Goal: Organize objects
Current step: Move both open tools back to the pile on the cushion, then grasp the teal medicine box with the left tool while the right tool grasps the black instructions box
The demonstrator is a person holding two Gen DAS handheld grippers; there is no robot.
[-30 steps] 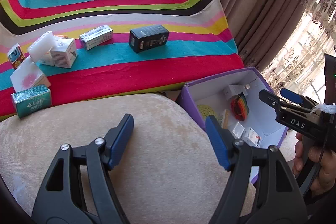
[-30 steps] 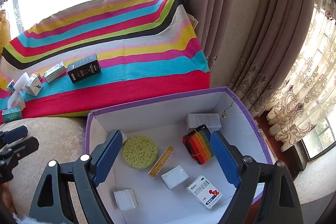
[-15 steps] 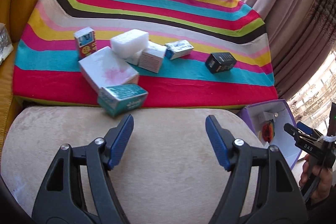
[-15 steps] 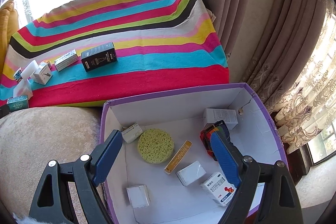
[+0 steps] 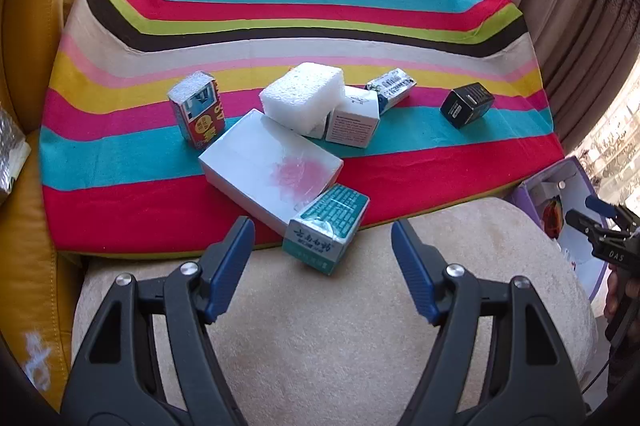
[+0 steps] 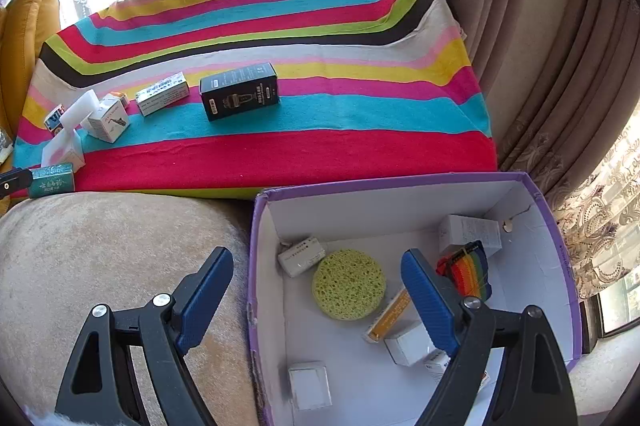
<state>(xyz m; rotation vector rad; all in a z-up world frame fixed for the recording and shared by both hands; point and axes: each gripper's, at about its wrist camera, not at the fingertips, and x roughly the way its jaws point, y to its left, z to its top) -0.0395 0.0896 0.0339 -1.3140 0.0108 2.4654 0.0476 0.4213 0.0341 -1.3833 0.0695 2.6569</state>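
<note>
My left gripper (image 5: 322, 240) is open and empty just in front of a teal box (image 5: 326, 228) that lies at the near edge of the striped cloth (image 5: 280, 10). Behind it lie a large white box with a pink mark (image 5: 270, 166), a white foam block (image 5: 303, 96), a red and blue carton (image 5: 198, 114), a small white box (image 5: 354, 120), a grey box (image 5: 391, 86) and a black box (image 5: 467, 104). My right gripper (image 6: 316, 274) is open and empty over the left wall of the purple-rimmed box (image 6: 400, 180), which holds a green sponge (image 6: 349, 284), a rainbow item (image 6: 468, 272) and several small boxes.
A beige cushion (image 5: 340, 326) fills the foreground between both grippers. A yellow sofa (image 5: 28, 66) stands on the left, curtains (image 6: 540, 46) on the right. The right gripper (image 5: 600, 230), held by a hand, shows at the right edge of the left wrist view.
The left gripper has swung left from the purple box to face the pile of boxes on the cloth. The right gripper has drifted left, so the purple box now sits further right in its view.
</note>
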